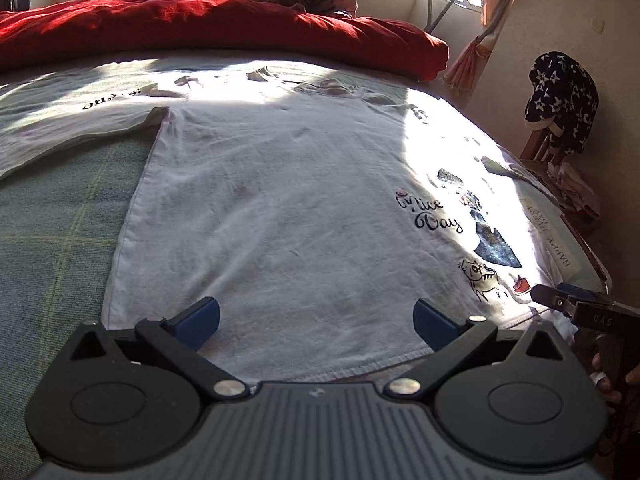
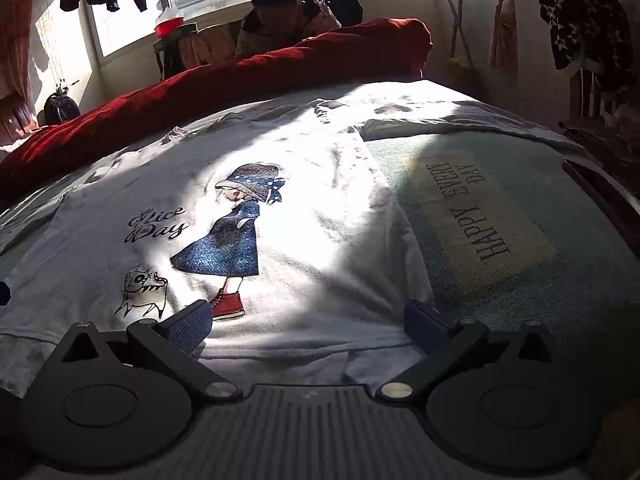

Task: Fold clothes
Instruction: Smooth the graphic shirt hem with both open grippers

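Observation:
A white T-shirt (image 1: 280,208) lies spread flat on the bed, its hem nearest me, printed with "Nice Day", a girl in a blue dress and a small cat (image 2: 224,240). My left gripper (image 1: 316,322) hovers open over the hem's left half, blue pads wide apart with nothing between them. My right gripper (image 2: 308,326) hangs open over the hem near the shirt's right corner, also empty. In the left wrist view, the right gripper (image 1: 560,300) appears at the right edge, held by a hand. One sleeve (image 1: 76,136) stretches out to the left.
A red quilt (image 1: 224,24) is bunched along the far side of the bed. A person (image 2: 280,20) sits behind it by the window. The green bed cover (image 2: 500,216) reads "HAPPY EVERY DAY". A star-patterned garment (image 1: 560,92) hangs over a chair on the right.

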Demonstrator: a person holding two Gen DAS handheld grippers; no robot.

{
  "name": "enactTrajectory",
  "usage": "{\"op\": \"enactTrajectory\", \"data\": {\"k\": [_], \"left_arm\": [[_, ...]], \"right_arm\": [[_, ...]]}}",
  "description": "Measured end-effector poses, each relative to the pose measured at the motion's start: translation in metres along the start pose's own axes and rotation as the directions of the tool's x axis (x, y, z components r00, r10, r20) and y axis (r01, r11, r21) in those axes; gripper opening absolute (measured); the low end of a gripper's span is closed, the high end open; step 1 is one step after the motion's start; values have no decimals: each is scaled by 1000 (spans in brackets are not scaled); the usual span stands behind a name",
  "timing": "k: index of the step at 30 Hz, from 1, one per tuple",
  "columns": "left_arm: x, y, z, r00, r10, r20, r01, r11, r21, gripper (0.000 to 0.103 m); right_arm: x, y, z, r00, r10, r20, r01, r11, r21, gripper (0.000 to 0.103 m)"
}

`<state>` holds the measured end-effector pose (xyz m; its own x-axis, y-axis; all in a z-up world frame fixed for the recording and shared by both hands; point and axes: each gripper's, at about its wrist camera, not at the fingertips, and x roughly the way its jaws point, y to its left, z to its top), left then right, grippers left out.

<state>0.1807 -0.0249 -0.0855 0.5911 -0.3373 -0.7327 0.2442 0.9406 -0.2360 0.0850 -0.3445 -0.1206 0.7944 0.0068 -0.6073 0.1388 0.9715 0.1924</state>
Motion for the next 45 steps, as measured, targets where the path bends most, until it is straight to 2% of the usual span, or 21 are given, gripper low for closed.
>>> {"op": "enactTrajectory", "data": {"k": [9, 16, 19, 23, 28, 30, 33, 40, 45], "left_arm": [[-16, 9, -21, 997, 77, 0, -77, 996, 46, 102], [-24, 22, -27, 998, 67, 14, -67, 998, 16, 102], [-22, 19, -27, 997, 82, 11, -83, 996, 24, 102], [-21, 18, -27, 996, 91, 10, -91, 996, 26, 103], [-21, 18, -27, 996, 89, 11, -89, 996, 19, 102], [-20, 18, -28, 996, 92, 13, -92, 995, 26, 102], [-20, 17, -29, 995, 95, 18, -96, 995, 37, 102], [-20, 15, -31, 994, 105, 34, -106, 994, 37, 102], [-21, 16, -32, 994, 106, 39, -107, 994, 33, 102]], "right_arm": [[-2, -6, 1, 1000, 18, -3, -18, 999, 38, 103], [-4, 3, 5, 1000, -20, -2, 20, 999, 36, 103], [-10, 11, 19, 997, 72, -2, -71, 994, 84, 103], [-5, 46, 31, 995, 101, -11, -101, 995, -7, 103], [23, 94, 31, 993, 79, -92, -90, 989, -114, 103], [32, 105, 23, 991, 45, -126, -65, 986, -152, 103], [28, 116, 6, 995, -14, -99, -13, 965, -262, 103], [-1, 92, -18, 997, 25, -78, -43, 969, -243, 103], [-6, 91, -22, 997, 12, -74, -30, 968, -249, 103]]}}
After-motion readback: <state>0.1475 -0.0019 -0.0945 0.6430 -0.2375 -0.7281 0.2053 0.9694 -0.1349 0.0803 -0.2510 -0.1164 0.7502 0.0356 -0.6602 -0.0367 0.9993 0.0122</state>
